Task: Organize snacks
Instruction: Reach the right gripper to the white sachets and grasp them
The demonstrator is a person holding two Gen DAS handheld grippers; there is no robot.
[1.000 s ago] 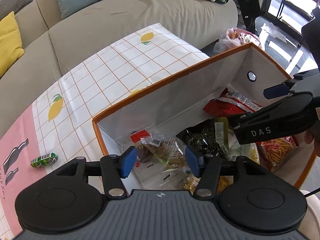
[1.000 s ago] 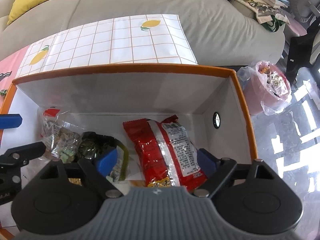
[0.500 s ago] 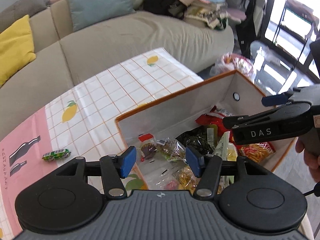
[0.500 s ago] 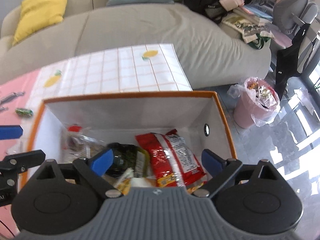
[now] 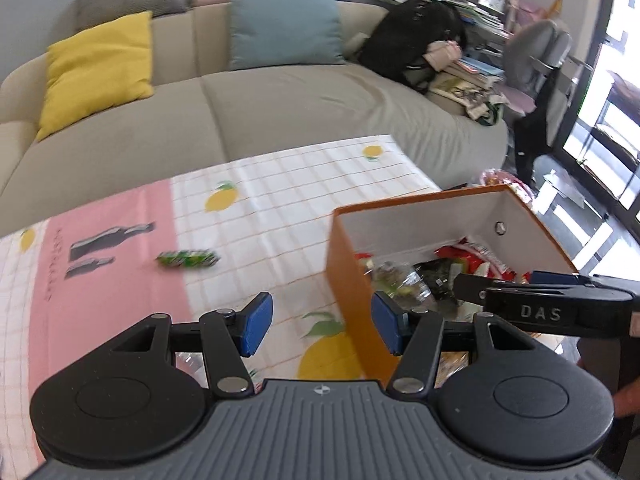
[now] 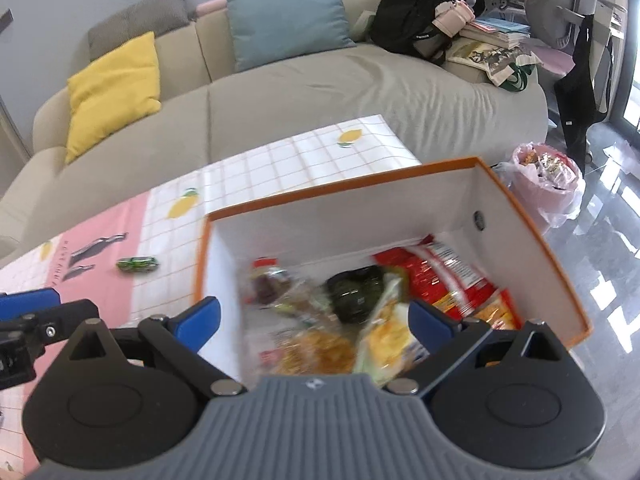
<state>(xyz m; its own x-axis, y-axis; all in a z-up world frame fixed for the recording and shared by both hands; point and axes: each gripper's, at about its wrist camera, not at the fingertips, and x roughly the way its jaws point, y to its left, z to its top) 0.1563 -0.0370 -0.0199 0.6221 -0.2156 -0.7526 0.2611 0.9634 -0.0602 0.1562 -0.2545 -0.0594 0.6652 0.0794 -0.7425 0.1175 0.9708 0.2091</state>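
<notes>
An orange box (image 6: 348, 194) with white inner walls stands at the right end of the table and holds several snack bags, among them a red bag (image 6: 444, 276) and a dark green pack (image 6: 354, 290). One green wrapped snack (image 5: 187, 258) lies alone on the tablecloth; the right wrist view shows that green snack (image 6: 138, 264) left of the box. My left gripper (image 5: 322, 326) is open and empty, above the box's left wall (image 5: 348, 292). My right gripper (image 6: 314, 322) hangs over the box with jaws still opening and nothing between them. The right gripper's side (image 5: 540, 304) crosses the left wrist view.
The table carries a pink and white checked cloth with lemon prints (image 5: 256, 220). Behind it is a beige sofa (image 5: 280, 108) with yellow and blue cushions and a black backpack (image 6: 420, 8). A pink-lined bin (image 6: 548, 180) stands on the shiny floor right of the box.
Both grippers have risen and pulled back from inside the box, so more table and sofa show. The right jaws have widened. The left gripper has shifted left, to the box's left wall.
</notes>
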